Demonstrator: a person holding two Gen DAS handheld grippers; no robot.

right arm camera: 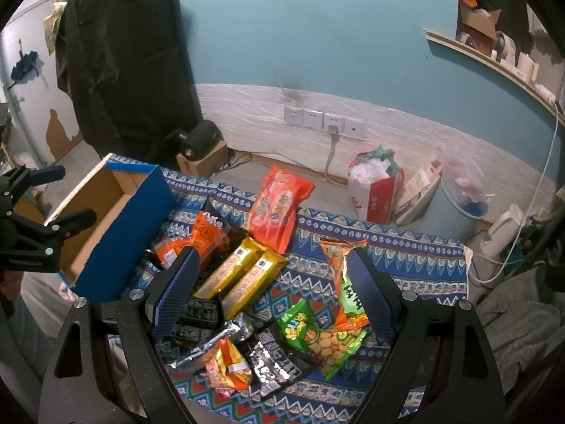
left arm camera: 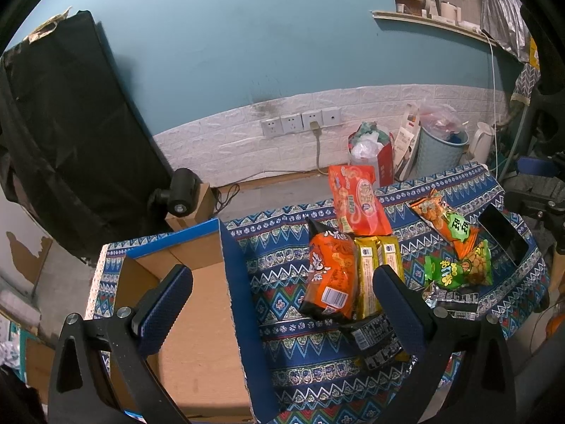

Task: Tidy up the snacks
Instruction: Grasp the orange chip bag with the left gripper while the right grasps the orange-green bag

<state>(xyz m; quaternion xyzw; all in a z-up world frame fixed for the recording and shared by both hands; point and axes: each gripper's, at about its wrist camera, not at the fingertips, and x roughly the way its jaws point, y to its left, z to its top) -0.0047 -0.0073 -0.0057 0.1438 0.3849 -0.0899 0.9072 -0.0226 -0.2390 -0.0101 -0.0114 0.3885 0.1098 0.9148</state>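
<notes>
Several snack packets lie on a blue patterned cloth (left arm camera: 282, 304). An open cardboard box with blue sides (left arm camera: 197, 318) stands at the cloth's left; it also shows in the right wrist view (right arm camera: 116, 212). My left gripper (left arm camera: 282, 307) is open and empty, straddling the box's right wall, beside an orange-black packet (left arm camera: 330, 275) and two gold bars (left arm camera: 374, 268). My right gripper (right arm camera: 273, 289) is open and empty above the pile, over the gold bars (right arm camera: 243, 275), a green biscuit bag (right arm camera: 314, 335) and an orange-green bag (right arm camera: 348, 282). A big orange bag (right arm camera: 279, 208) lies farther back.
A black phone (left arm camera: 503, 238) lies at the cloth's right edge. Beyond the table are a red paper bag (right arm camera: 378, 190), a grey bin (right arm camera: 455, 208), a white kettle (right arm camera: 501, 233), wall sockets (right arm camera: 321, 120) and a black covered object (right arm camera: 123, 63).
</notes>
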